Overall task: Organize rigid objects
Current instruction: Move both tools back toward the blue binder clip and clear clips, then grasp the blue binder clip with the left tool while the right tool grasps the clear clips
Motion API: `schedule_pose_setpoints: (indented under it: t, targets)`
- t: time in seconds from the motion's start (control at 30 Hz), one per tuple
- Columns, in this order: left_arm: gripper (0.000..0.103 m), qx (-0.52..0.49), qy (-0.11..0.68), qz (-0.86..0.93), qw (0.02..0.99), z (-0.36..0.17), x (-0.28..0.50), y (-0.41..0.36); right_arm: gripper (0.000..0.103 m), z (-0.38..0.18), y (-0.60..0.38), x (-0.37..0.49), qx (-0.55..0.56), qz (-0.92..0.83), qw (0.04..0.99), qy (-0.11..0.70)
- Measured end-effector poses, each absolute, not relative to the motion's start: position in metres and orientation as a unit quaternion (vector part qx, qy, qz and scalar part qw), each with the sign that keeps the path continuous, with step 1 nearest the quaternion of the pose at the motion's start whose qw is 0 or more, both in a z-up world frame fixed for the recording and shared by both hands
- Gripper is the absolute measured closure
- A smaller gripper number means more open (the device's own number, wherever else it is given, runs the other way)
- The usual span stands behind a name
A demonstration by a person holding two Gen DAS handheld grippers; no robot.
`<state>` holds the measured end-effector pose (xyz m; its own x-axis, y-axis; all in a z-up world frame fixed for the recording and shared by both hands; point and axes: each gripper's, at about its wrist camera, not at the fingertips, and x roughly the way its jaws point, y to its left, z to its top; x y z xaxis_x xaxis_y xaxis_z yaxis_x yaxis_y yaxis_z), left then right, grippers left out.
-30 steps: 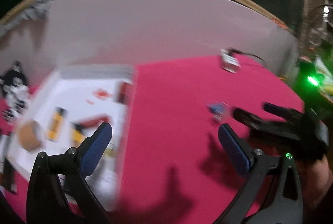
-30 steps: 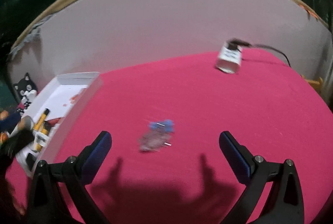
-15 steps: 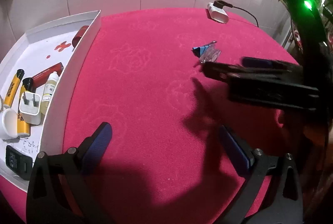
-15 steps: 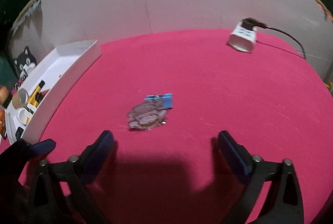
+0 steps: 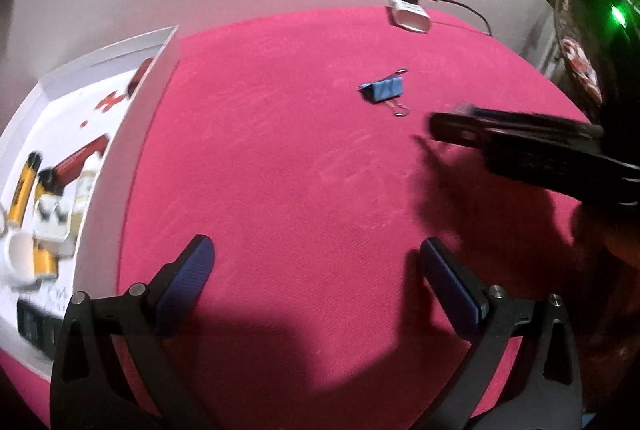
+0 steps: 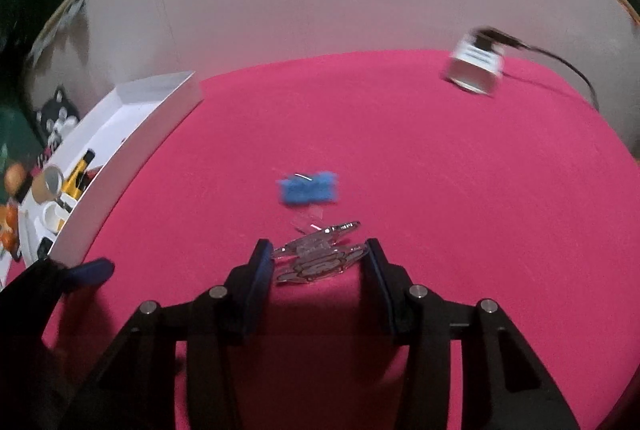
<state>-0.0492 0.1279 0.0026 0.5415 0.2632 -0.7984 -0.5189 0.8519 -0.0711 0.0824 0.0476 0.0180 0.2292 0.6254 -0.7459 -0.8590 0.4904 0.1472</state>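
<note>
A clear acrylic charm with a cartoon print lies on the pink cloth between the jaws of my right gripper. Those jaws are closing, and both pads touch the charm's ends. Just beyond it lies a blue binder clip, also in the left wrist view as the binder clip. My left gripper hangs open over bare cloth with nothing between its fingers. In the left wrist view the right gripper reaches in from the right, near the clip.
A white tray stands along the left and holds yellow tubes, a white plug, a small bottle and other items. A white charger with a dark cable sits at the far edge by the pale wall. A person's hand holds the right gripper.
The right gripper's jaws have come in from wide open onto the charm, and the gripper moved forward to it. The left gripper sank toward the cloth.
</note>
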Motion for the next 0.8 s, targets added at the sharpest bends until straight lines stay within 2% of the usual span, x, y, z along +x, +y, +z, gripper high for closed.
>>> schedule_pose_setpoints:
  t: [0.23, 0.53, 0.8]
  targets:
    - [0.0, -0.155, 0.424, 0.237, 0.86, 0.003, 0.008, 0.151, 0.057, 0.017, -0.002, 0.119, -0.08, 0.439, 0.794, 0.412]
    - [0.0, -0.159, 0.42, 0.273, 0.851, 0.0, 0.074, 0.148, 0.057, 0.014, -0.001, 0.119, -0.071, 0.445, 0.791, 0.414]
    - [0.002, -0.163, 0.42, 0.298, 0.842, -0.001, 0.087, 0.161, 0.057, 0.013, -0.002, 0.121, -0.057, 0.449, 0.787, 0.418]
